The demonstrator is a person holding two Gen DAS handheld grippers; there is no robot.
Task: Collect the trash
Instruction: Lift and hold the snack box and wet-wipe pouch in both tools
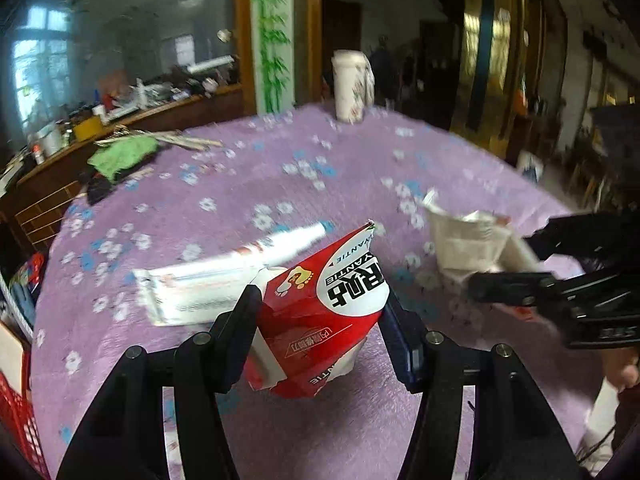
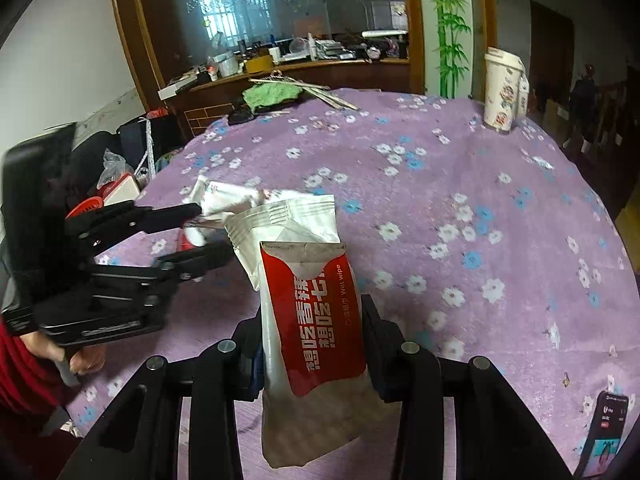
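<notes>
Red and white card fills the left wrist view: a torn box [image 1: 320, 304] stands between the fingers of the left gripper [image 1: 320, 312], and the pads look pressed on its two sides, so I judge it gripped. Its long axis runs from 6 toward 12 o'clock, tilted a little to 1. The print reads upside down: "YANTIE" along the white oval, large Chinese characters, and a small footprint mark.

At 10 o'clock from the box a white tube [image 1: 224, 276] lies flat on the purple flowered cloth [image 1: 248, 176], its long axis running 8 to 2 o'clock. The left gripper is the nearer one to it, but it is full.

At 3 o'clock the right gripper [image 1: 508, 264] is closed on a white packet. In its own view the right gripper [image 2: 312, 344] clamps a wet wipe packet [image 2: 316, 320], upright, marked "Wet wipe" beside white Chinese characters on red. A second pale wrapper [image 2: 288, 220] sits behind it at 12 o'clock; whether it is held too I cannot tell.

No bin shows in either view, so both loads probably need dropping before the tube is picked up.

A flowered cup [image 2: 502, 92] stands at the far edge, well apart.
</notes>
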